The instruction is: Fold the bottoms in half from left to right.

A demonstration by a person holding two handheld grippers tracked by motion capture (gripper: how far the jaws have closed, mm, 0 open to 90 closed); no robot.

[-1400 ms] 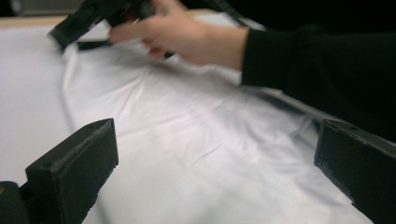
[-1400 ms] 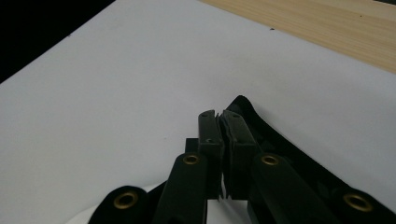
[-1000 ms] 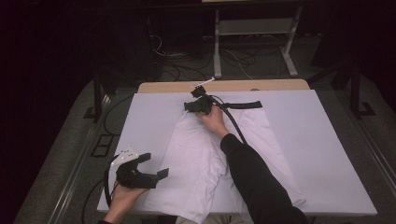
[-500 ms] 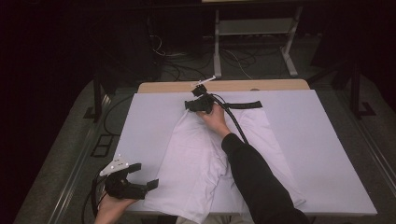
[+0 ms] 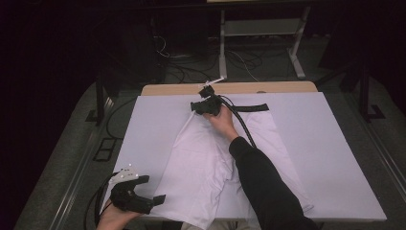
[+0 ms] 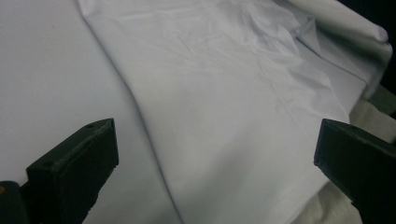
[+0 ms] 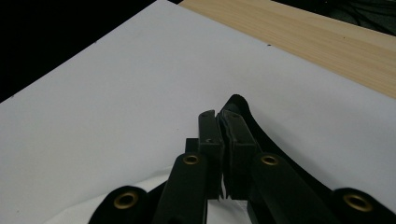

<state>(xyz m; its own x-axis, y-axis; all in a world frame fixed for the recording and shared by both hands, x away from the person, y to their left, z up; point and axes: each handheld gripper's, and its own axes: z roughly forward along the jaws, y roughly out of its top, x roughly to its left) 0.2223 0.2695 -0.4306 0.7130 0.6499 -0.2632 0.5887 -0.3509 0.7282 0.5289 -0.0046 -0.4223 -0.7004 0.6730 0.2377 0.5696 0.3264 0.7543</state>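
Both grippers work over a white-covered table (image 5: 335, 143) with a bare wooden strip along its far edge, in a dark room with cables and a metal stand on the floor beyond. Reaching far across the table on an outstretched, dark-sleeved arm, the right gripper (image 5: 202, 106) has its jaws pressed together on the black waistband (image 5: 249, 108) of the white garment (image 5: 201, 167), which lies spread flat mid-table. Near the front left corner, the left gripper (image 5: 146, 201) hovers with jaws wide apart, just beside the garment's hem.
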